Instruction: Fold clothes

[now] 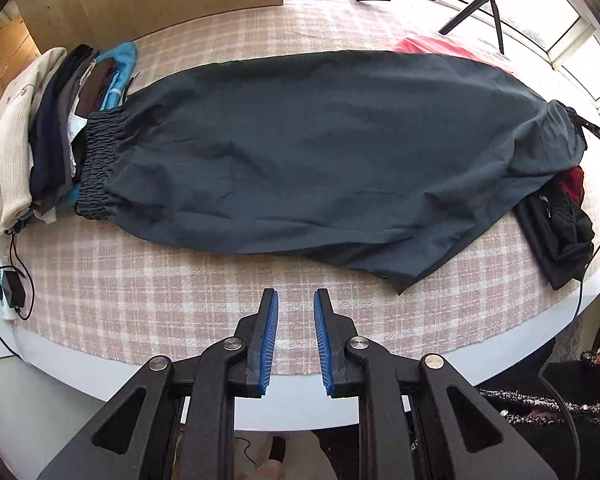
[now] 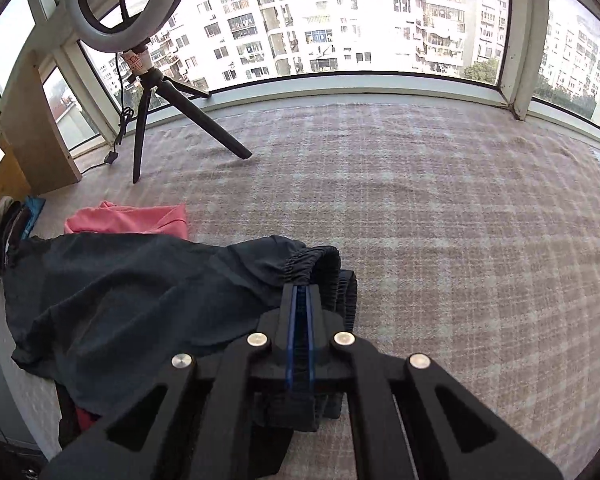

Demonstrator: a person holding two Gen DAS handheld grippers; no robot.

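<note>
My left gripper hangs over the near edge of the tabletop, which is covered by a pink and white checked cloth. Its two blue-padded fingers stand apart, with only the cloth showing between them — they hold nothing.

In front of it the dark grey trousers lie spread across the cloth, lengthwise from left to right. One gathered elastic band is at the left end, touching a stack of folded clothes in cream, navy, brown and light blue. The right end of the trousers is bunched and lifted a little off the cloth.

That end is in my right gripper. Its fingers are pressed together on the gathered elastic edge of the trousers, and the fabric runs from there to the left and down over the tabletop.

Behind the trousers lies a pink-red garment, partly covered by them. A black garment lies near the right edge of the tabletop, just beside the trousers, with something dark red next to it.

Farther back, near the window, a ring light on a small black tripod stands on the cloth. At the left edge, off the cloth, a white power strip with a black adapter lies with its cables.
</note>
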